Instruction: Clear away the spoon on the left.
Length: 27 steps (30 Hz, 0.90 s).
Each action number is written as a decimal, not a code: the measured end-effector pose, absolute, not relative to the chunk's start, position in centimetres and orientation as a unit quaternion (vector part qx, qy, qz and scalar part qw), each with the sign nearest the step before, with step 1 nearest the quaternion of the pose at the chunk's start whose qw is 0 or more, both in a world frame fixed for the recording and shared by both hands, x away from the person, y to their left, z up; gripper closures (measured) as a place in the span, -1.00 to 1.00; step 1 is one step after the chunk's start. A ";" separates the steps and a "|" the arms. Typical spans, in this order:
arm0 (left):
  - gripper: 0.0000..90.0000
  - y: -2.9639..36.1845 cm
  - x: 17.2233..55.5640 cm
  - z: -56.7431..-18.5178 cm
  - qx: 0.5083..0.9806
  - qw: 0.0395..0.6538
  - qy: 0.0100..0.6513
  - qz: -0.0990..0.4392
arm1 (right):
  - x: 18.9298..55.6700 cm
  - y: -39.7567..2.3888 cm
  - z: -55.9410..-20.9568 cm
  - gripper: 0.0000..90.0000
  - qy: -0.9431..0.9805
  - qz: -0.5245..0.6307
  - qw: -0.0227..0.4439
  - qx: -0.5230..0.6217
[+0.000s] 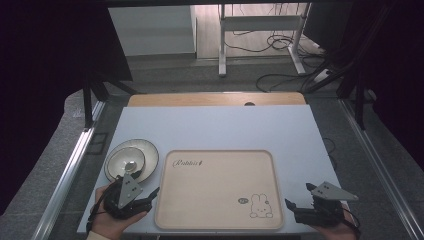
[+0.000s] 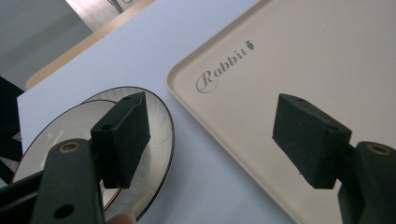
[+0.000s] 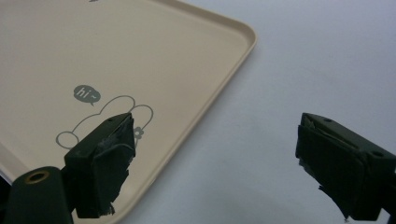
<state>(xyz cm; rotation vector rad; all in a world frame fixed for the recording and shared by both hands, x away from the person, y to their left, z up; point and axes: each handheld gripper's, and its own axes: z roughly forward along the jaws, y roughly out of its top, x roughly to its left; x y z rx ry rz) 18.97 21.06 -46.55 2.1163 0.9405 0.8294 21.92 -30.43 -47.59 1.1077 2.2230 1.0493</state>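
Observation:
A beige tray (image 1: 215, 187) printed with "Rabbit" and a rabbit drawing lies at the table's near middle, with nothing on it. Left of it sits a small white dish (image 1: 125, 161) on a larger dark-rimmed plate (image 1: 149, 155). My left gripper (image 1: 150, 196) is held low by the tray's near left corner, just in front of the plates, open and holding nothing. In the left gripper view my left gripper (image 2: 217, 140) spans the plate (image 2: 156, 140) and the tray's corner (image 2: 303, 60). My right gripper (image 1: 299, 197) is open beside the tray's near right corner; in its own view my right gripper (image 3: 224, 163) straddles the tray's rim (image 3: 219, 88).
The pale table top (image 1: 215, 125) has a wooden strip (image 1: 215, 99) along its far edge. Metal rails (image 1: 65, 175) run down both sides. Beyond the table stand a desk frame (image 1: 260, 30) and loose cables (image 1: 280, 42) on the floor.

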 end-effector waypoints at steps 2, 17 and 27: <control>-0.39 21.0 19.0 -46.6 0.811 0.334 0.361 0.317 | 21.9 -30.4 -47.6 -0.73 0.805 0.377 0.221 0.401; -0.39 20.6 19.1 -47.0 0.820 0.329 0.351 0.310 | 22.1 -30.5 -47.8 -0.72 0.805 0.366 0.216 0.413; -0.40 20.3 19.2 -47.2 0.829 0.323 0.344 0.301 | 22.1 -30.4 -47.8 -0.72 0.809 0.365 0.216 0.408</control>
